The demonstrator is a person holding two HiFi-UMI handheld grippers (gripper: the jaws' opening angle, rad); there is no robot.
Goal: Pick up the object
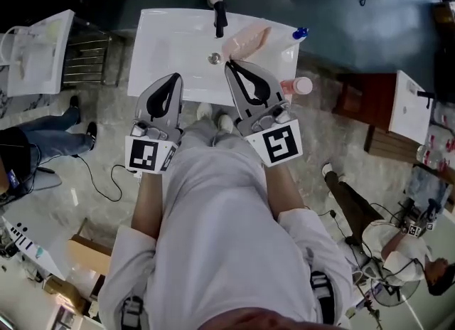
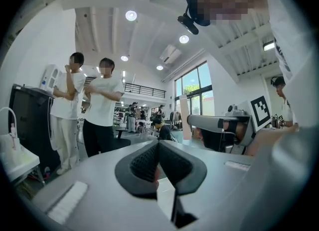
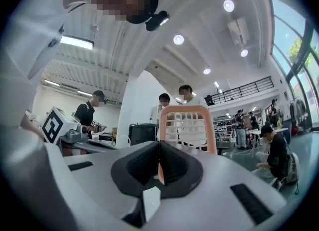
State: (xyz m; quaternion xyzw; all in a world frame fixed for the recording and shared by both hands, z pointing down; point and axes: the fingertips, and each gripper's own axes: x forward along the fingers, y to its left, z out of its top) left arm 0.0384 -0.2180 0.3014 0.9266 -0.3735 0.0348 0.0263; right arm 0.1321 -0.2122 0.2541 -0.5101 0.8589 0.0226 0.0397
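My right gripper (image 1: 232, 67) is shut on a salmon-pink plastic slotted tray (image 1: 247, 40), held up over the white sink (image 1: 170, 44). In the right gripper view the gripper (image 3: 159, 144) points level, and the tray (image 3: 189, 125) stands upright past the jaw tips, its near edge pinched between the pads. My left gripper (image 1: 170, 80) hangs beside it to the left, also over the sink's front edge. Seen in the left gripper view, the left gripper (image 2: 158, 144) has its jaws together with nothing held, and the right gripper (image 2: 224, 125) shows at the right.
The sink has a black tap (image 1: 220, 17) and a drain (image 1: 214, 57). A blue-capped bottle (image 1: 300, 34) and a pink-topped bottle (image 1: 297, 85) stand at its right edge. Another white basin (image 1: 35, 51) is at the left, a wooden stand (image 1: 370, 108) at the right. People stand around.
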